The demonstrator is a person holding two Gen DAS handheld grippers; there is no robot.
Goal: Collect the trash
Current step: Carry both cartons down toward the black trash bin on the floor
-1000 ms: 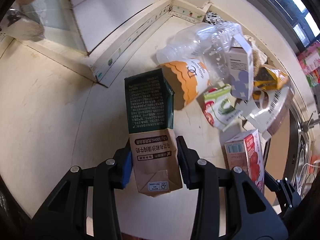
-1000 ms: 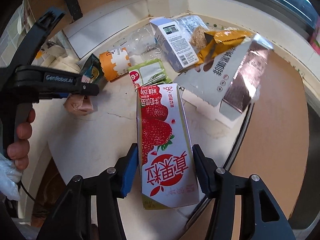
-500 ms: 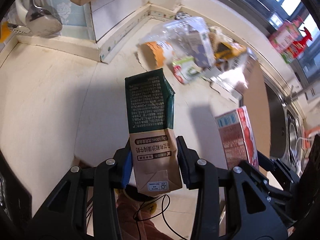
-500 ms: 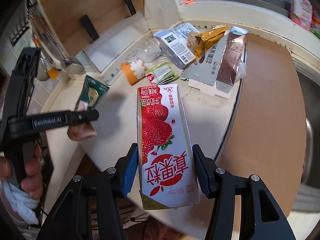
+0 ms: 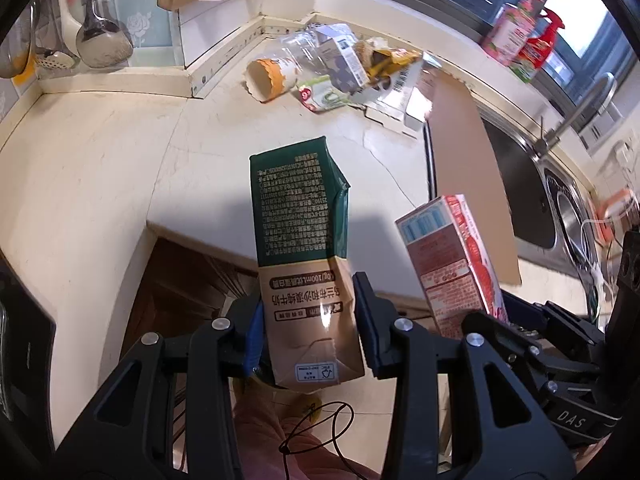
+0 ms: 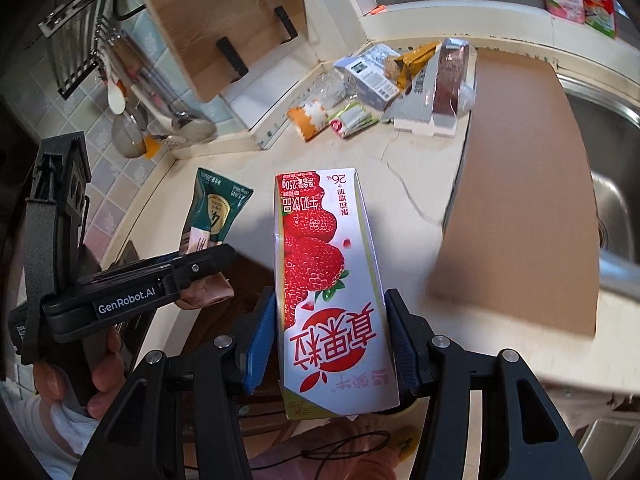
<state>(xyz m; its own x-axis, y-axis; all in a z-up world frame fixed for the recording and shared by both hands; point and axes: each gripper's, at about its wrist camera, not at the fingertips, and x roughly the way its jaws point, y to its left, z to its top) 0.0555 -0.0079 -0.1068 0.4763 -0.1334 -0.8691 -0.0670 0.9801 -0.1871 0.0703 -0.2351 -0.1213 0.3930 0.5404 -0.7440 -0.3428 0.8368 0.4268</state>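
My left gripper (image 5: 310, 326) is shut on a green and brown milk carton (image 5: 298, 240), held in the air past the counter's front edge. My right gripper (image 6: 330, 344) is shut on a white strawberry milk carton (image 6: 324, 276), also held off the counter. Each carton shows in the other view: the strawberry carton (image 5: 452, 268) to the right, the green carton (image 6: 214, 212) to the left. A trash pile (image 5: 344, 68) with a clear bottle, an orange paper cup, wrappers and flat boxes lies in the far counter corner (image 6: 380, 84).
A brown board (image 6: 520, 184) lies on the counter beside a steel sink (image 5: 548, 200). A wooden cutting board (image 6: 224, 20) and hanging utensils (image 6: 160, 120) are on the wall. Bottles (image 5: 520, 36) stand on the window sill. Dark cabinet doors (image 5: 180, 284) sit below the counter.
Both grippers have pulled back and up from the counter with their cartons. The trash pile now looks smaller and farther, and the counter's front edge and cabinet have come into view.
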